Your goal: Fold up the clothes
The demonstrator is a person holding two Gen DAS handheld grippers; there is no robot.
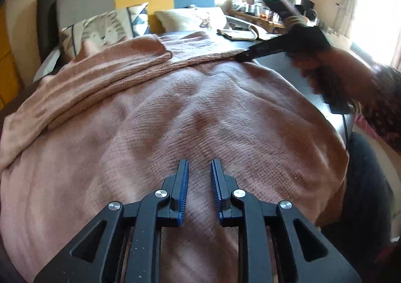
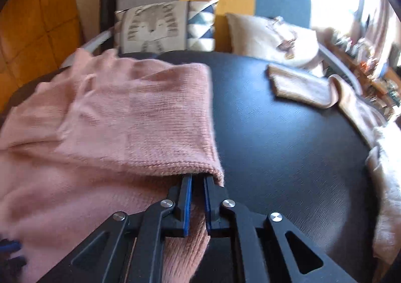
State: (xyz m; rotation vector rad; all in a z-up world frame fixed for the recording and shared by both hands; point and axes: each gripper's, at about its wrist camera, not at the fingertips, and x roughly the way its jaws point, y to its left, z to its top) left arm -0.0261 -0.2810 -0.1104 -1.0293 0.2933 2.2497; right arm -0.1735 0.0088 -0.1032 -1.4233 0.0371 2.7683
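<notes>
Right gripper [image 2: 198,179] has its jaws narrowly parted on the edge of the pink sweater [image 2: 105,117], at 6 o'clock. Left gripper [image 1: 199,170] hovers slightly open, empty, above the sweater spread on the black table [image 2: 288,132]. Judged mid-fold: the lifted edge wants carrying toward 10 o'clock. Beige garment [image 2: 300,87] lies at 1 o'clock.

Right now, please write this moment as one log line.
task: fold clothes | left gripper: open above pink sweater | right gripper: shut on sweater edge | surface: black table

pink sweater [image 2: 140,112] ahead of the jaws: coarse ribbed knit, matt. table [image 2: 288,137] beside them: dark wood grain, slight sheen.
</notes>
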